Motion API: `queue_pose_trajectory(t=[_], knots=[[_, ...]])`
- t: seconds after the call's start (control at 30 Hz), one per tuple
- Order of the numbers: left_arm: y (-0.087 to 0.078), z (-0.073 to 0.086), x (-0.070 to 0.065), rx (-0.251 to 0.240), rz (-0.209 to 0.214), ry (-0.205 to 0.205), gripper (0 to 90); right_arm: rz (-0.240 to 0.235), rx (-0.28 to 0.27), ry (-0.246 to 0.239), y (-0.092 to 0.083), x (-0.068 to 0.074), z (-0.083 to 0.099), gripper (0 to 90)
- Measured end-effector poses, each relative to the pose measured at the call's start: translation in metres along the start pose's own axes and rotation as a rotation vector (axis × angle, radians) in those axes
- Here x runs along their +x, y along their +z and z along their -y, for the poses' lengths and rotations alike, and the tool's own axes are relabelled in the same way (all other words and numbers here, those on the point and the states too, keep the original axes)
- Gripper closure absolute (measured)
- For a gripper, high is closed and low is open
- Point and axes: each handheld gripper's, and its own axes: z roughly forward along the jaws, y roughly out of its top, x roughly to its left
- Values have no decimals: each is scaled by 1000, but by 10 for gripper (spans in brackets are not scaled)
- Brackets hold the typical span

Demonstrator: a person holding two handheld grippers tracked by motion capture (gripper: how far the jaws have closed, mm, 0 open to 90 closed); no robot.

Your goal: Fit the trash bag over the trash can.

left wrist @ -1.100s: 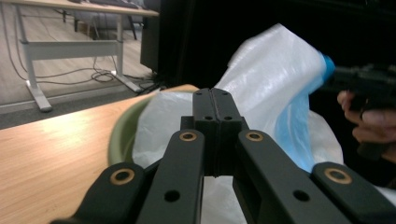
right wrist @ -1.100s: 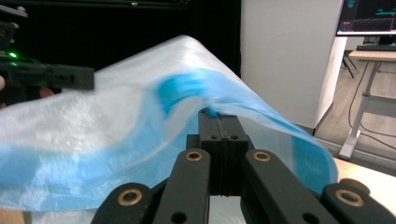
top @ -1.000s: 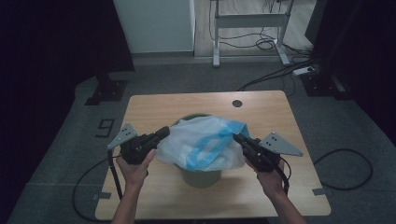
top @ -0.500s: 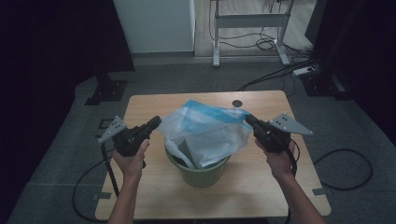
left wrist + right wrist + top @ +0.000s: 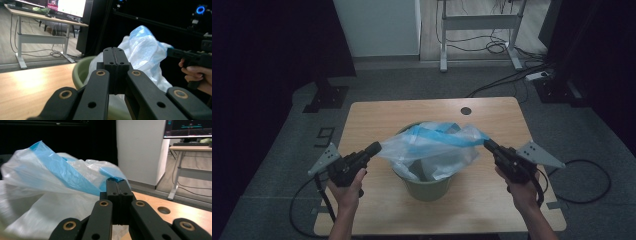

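Observation:
A translucent white plastic bag (image 5: 432, 147) with a blue band hangs stretched over a green bin (image 5: 427, 189) in the middle of the wooden table (image 5: 377, 120). My left gripper (image 5: 376, 147) is shut on the bag's left edge. My right gripper (image 5: 488, 145) is shut on its right edge, so the bag's mouth is pulled wide between them. In the left gripper view the shut jaws (image 5: 113, 53) sit in front of the bag (image 5: 146, 47) and the bin's rim (image 5: 80, 72). In the right gripper view the shut jaws (image 5: 117, 182) pinch the bag's blue hem (image 5: 57, 170).
The table has a round cable hole (image 5: 466, 110) at its far right. A desk frame (image 5: 477, 22) and floor cables (image 5: 507, 80) lie beyond it. A white cabinet (image 5: 377, 25) stands at the back. Dark curtains flank both sides.
Both grippers moved apart and lifted the bunched bag off the bin, then came down lower. The bag now spans wide over the bin's mouth.

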Motion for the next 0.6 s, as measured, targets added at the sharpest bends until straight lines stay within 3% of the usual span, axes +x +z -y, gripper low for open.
queue_pose_trajectory(t=[0.27, 0.4, 0.6], knots=[[-20, 33, 2, 14, 7, -25, 900, -100, 35, 34, -33, 23, 46, 893], [-24, 49, 10, 25, 13, -58, 899, -129, 73, 44, -34, 29, 62, 893], [-25, 58, 13, 41, 29, -58, 899, -150, 114, 40, -31, 35, 79, 893]])
